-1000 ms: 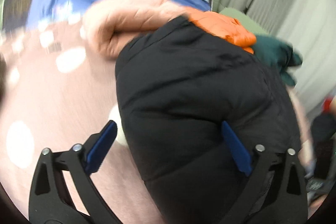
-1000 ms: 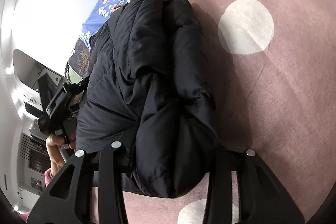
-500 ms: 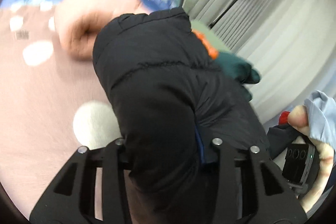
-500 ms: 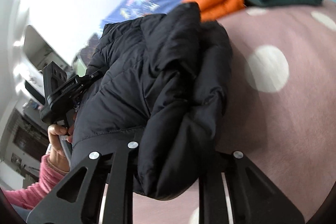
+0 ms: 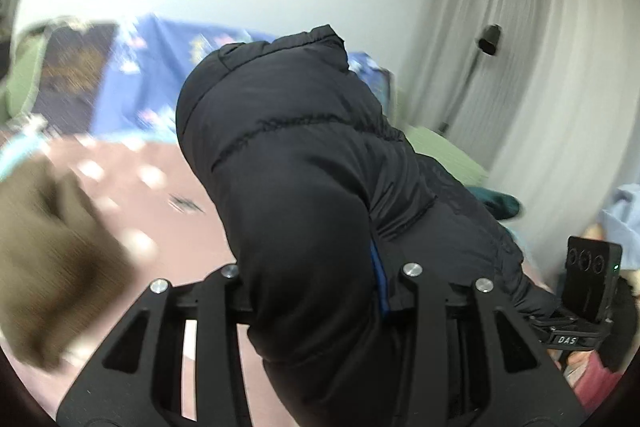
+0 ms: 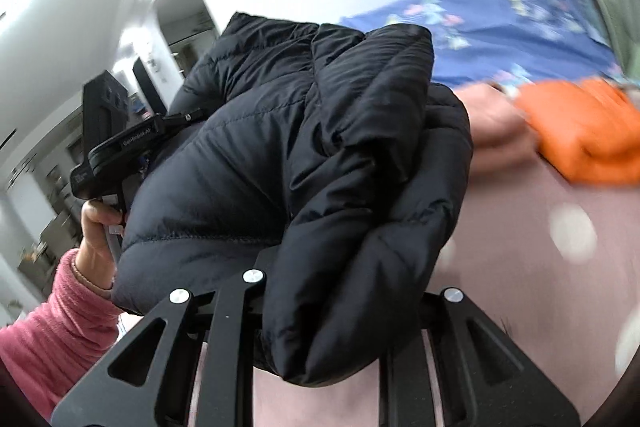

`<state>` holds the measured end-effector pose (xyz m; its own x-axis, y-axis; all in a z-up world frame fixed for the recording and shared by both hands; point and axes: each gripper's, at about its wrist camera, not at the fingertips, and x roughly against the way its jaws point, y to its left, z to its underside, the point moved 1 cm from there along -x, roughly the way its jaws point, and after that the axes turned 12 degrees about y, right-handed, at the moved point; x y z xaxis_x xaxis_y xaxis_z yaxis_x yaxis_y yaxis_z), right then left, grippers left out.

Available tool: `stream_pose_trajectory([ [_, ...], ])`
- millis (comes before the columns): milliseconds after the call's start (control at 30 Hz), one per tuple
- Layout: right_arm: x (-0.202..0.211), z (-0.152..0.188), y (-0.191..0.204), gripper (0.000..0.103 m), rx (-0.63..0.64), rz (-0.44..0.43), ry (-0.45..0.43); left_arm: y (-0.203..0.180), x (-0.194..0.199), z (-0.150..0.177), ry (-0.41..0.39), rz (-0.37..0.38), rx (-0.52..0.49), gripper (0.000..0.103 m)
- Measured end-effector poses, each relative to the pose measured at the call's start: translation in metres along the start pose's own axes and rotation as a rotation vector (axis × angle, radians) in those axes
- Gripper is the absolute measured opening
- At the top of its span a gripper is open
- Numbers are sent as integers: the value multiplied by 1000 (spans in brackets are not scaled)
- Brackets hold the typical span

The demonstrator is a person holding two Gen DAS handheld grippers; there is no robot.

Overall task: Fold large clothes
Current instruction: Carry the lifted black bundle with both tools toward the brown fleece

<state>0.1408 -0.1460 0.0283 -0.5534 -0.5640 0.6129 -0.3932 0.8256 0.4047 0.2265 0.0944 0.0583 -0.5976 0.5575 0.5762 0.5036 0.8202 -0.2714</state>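
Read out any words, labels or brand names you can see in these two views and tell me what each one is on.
"DAS": white letters on the black body of the right tool, seen from the left wrist.
"GenRobot.AI": small white print on the black body of the left tool, seen from the right wrist; small, so the reading is tentative.
A white mark lower on that body: too small to read.
Black puffer jacket: no readable text.

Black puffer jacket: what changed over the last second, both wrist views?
Both hand-held grippers closed on the black puffer jacket: the left hand-held gripper went from wide open to clamped, and the right hand-held gripper tightened. The folded jacket then came up off the pink dotted bedspread. Unchanged: the orange jacket lies at the far end.
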Motion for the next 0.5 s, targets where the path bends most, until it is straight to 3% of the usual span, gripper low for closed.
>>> stream_pose_trajectory([
  [100,-35,-52,3,18,44,-3,0,22,11,-34,-56,-105,-32,39],
  [233,-90,-109,-7,18,48,4,24,56,-4,-75,-61,-210,-23,39],
  [500,-213,-167,-47,18,54,127,134,123,-114,-119,75,-359,-24,39],
])
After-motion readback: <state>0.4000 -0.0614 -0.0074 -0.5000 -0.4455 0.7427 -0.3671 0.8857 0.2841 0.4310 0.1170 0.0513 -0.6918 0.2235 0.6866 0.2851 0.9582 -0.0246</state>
